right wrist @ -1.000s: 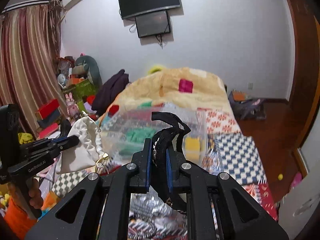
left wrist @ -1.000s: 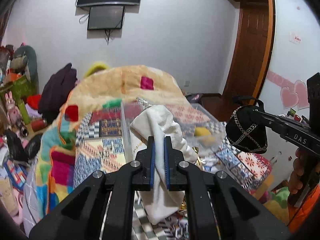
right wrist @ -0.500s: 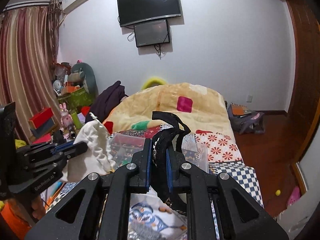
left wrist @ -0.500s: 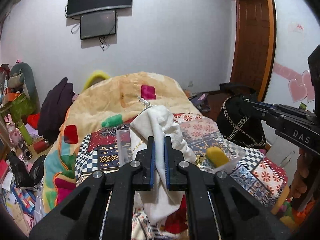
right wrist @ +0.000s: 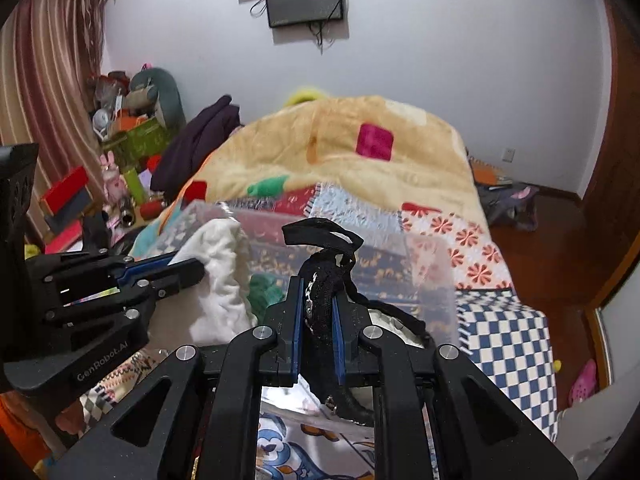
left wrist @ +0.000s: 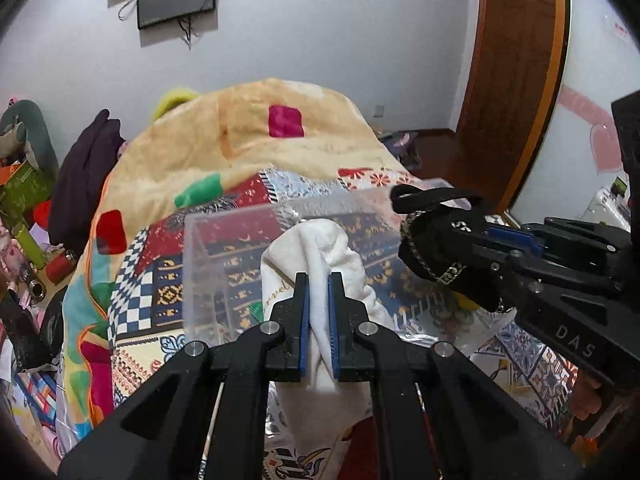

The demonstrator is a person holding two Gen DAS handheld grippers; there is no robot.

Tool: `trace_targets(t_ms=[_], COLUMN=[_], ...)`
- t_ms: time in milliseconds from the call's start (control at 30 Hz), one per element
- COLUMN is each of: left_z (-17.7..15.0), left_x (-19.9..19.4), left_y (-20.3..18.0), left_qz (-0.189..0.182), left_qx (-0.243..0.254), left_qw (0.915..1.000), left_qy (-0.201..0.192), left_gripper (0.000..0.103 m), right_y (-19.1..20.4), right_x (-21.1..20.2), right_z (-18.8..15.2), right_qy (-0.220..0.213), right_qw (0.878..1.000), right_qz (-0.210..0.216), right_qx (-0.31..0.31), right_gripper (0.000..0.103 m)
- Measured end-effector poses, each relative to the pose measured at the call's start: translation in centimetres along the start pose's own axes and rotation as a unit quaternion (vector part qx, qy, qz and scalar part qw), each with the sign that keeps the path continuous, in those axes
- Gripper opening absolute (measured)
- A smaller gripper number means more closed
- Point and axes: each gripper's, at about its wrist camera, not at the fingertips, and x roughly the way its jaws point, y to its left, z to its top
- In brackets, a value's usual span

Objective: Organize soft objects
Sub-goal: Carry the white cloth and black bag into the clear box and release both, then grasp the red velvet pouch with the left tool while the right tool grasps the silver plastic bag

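Note:
My left gripper (left wrist: 318, 280) is shut on a white cloth pouch (left wrist: 316, 248), which hangs between its blue pads; the pouch also shows in the right wrist view (right wrist: 220, 276). My right gripper (right wrist: 316, 284) is shut on a black bag with a chain strap (right wrist: 324, 280), seen from the left wrist view (left wrist: 436, 248) at the right. Both are held side by side above a clear plastic bin (left wrist: 224, 264) on the bed, which holds something green (right wrist: 264, 288).
A patchwork quilt (right wrist: 500, 332) and a yellow blanket (right wrist: 340, 148) cover the bed. Cluttered boxes and toys (right wrist: 120, 148) stand at the left by the curtain. A wooden door (left wrist: 516, 64) and bags on the floor (right wrist: 512, 200) are at the right.
Both grippers have moved closer together and forward over the clear bin, each still holding its item. The bin now looms larger under them.

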Motion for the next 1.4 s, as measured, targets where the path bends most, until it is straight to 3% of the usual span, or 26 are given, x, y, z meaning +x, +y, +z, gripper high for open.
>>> trace_targets(t_ms=[100, 200, 233, 567, 733, 1000, 1300, 1400], left_z=[-0.3, -0.4, -0.5, -1.7, -3.3, -7.3, -10.7, -10.9], left_x=[0.0, -0.4, -0.9, -6.3, -8.1, -7.5, -4.5, -4.0], left_y=[-0.1, 0.1, 0.1, -0.2, -0.5, -1.0, -1.0, -0.9], left_qz=[-0.003, -0.008, -0.011, -0.015, -0.020, -0.035, -0.053, -0.059], left_qx=[-0.005, -0.014, -0.019, -0.028, -0.028, -0.036, -0.065, -0.074], left_qw=[0.9999, 0.9998, 0.9997, 0.9990, 0.9988, 0.9987, 0.9953, 0.9941], left_qy=[0.008, 0.011, 0.010, -0.032, -0.036, -0.001, 0.047, 0.052], left_gripper=[0.010, 0.024, 0.032, 0.060, 0.071, 0.072, 0.071, 0.066], right_y=[0.1, 0.1, 0.0, -0.4, -0.3, -0.3, -0.6, -0.6], right_x=[0.1, 0.1, -0.1, -5.5, -7.3, -7.4, -4.8, -3.9], right_z=[-0.1, -0.1, -0.1, -0.5, -1.6, -5.4, -10.4, -11.4], right_qy=[0.017, 0.027, 0.027, -0.042, -0.052, -0.023, 0.055, 0.077], right_qw=[1.000, 1.000, 1.000, 0.999, 0.998, 0.999, 0.997, 0.995], right_qz=[0.008, 0.011, 0.012, -0.021, -0.019, -0.013, 0.012, 0.014], right_qx=[0.000, 0.001, 0.004, 0.011, 0.012, 0.029, 0.057, 0.057], right_gripper=[0.013, 0.018, 0.024, 0.069, 0.077, 0.079, 0.079, 0.079])
